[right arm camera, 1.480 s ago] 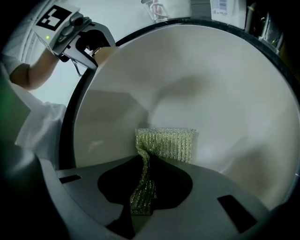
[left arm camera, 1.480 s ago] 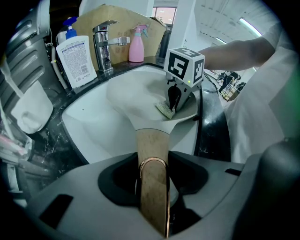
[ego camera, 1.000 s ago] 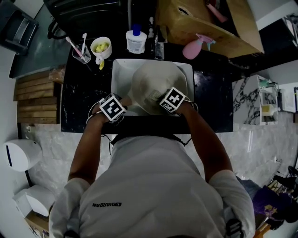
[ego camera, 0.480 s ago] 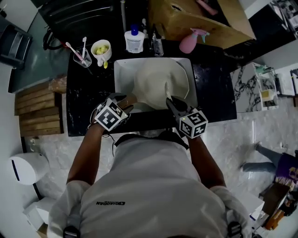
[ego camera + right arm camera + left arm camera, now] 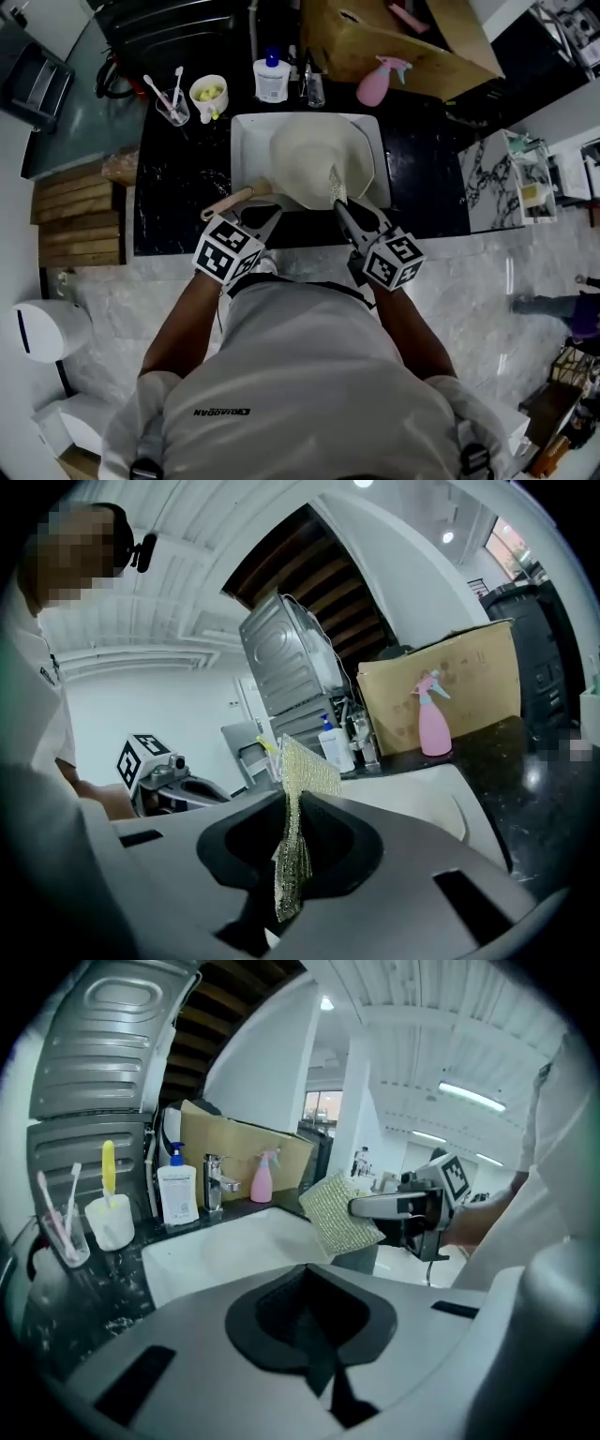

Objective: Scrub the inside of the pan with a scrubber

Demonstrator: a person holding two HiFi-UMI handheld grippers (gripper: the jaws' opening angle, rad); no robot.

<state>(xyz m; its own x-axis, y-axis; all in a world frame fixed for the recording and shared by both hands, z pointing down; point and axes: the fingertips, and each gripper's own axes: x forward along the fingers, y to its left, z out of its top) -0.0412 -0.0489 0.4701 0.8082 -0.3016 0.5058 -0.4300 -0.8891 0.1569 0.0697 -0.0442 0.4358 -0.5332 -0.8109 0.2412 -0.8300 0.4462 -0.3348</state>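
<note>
Over the front edge of the white sink (image 5: 242, 131), set in a black desk (image 5: 173, 202): one cream pan (image 5: 314, 155), lying in the basin, its wooden handle (image 5: 230, 201) jutting left across the rim with nothing holding it. Right gripper (image 5: 340, 206): pinching a flat mesh scrubber (image 5: 335, 186) by its lower edge, sheet upright, in the air above the pan's near side. Left gripper (image 5: 267, 217): jaws have just been closing and are pressed together, nothing between them, near the handle but not on it. Step in hand, as judged: bringing scrubber to pan. Recommended handling: open the left gripper and clamp the handle so the pan cannot spin. Lay the scrubber flat against the inner surface and rub in short overlapping circles. Keep the pinch firm so the sheet stays put.
</note>
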